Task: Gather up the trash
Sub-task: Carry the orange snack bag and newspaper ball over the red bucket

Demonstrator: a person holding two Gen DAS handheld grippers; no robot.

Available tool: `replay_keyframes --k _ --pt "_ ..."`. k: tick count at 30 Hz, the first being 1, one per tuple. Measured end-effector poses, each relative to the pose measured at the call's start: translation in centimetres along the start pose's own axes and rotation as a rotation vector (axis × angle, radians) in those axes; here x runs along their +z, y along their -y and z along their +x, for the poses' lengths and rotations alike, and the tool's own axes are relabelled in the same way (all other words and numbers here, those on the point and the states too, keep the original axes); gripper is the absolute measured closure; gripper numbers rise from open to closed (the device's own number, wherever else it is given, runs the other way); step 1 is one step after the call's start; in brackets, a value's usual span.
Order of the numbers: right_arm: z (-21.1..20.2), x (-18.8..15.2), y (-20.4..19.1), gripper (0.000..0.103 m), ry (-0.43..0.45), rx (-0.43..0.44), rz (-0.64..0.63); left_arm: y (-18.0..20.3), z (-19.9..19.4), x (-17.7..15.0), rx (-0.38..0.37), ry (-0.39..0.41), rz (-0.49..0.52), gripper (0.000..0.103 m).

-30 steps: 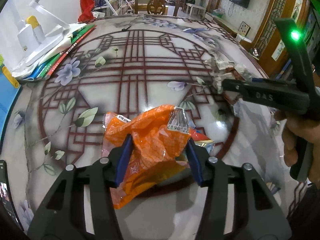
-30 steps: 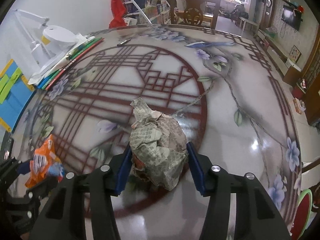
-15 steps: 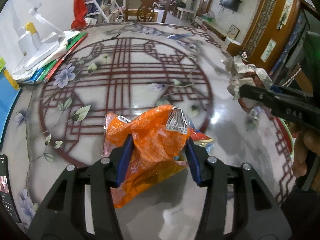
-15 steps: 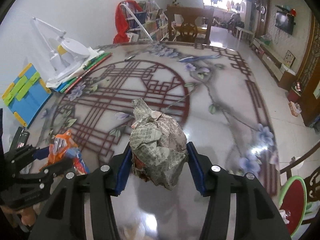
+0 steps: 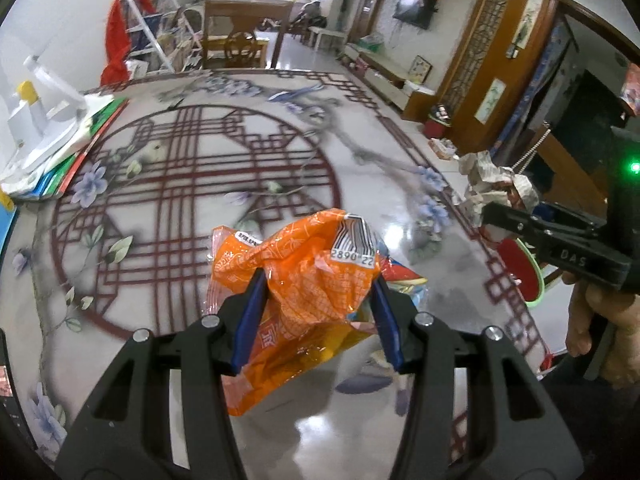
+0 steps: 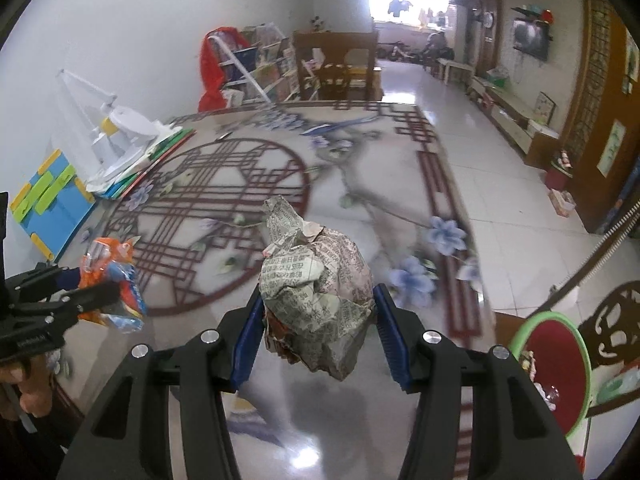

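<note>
Your left camera sits close behind its fingers point(image 5: 248, 320) and looks down across the patterned counter point(image 5: 200, 184) toward the far wooden chair point(image 5: 240, 46). Your right camera looks the same way from farther right. Both views share the counter, that chair point(image 6: 336, 66), and each other's gripper at the side.

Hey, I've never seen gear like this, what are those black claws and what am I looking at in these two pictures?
They are hand-held grippers, one in each of a person's hands, each carrying a wide-angle camera that looks along its fingers. One picture is from the left gripper, shut on an orange wrapper. The other is from the right gripper, shut on a ball of newspaper. Each gripper also shows at the edge of the other's picture. Below is a patterned table with a white lamp on stacked books. A red bin with a green rim stands at lower right.
</note>
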State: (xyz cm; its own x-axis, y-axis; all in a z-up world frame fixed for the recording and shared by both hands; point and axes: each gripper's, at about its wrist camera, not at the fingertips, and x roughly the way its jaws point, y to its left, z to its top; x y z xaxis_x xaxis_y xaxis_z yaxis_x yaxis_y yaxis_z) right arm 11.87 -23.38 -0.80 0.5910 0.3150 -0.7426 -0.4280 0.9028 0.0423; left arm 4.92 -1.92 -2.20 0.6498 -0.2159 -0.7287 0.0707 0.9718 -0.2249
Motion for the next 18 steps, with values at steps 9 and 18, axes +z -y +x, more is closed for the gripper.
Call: replay_keyframes --k 9,18 --pt "-2.3 -1.1 5.3 0.052 0.029 -0.04 0.088 6.1 1.1 2.5 -0.102 -0.001 0.079 0.054" --pt "-5.9 -2.6 13.8 0.052 0.056 -0.156 0.174 14.5 3.9 4.8 -0.217 -0.023 0.179 0.054"
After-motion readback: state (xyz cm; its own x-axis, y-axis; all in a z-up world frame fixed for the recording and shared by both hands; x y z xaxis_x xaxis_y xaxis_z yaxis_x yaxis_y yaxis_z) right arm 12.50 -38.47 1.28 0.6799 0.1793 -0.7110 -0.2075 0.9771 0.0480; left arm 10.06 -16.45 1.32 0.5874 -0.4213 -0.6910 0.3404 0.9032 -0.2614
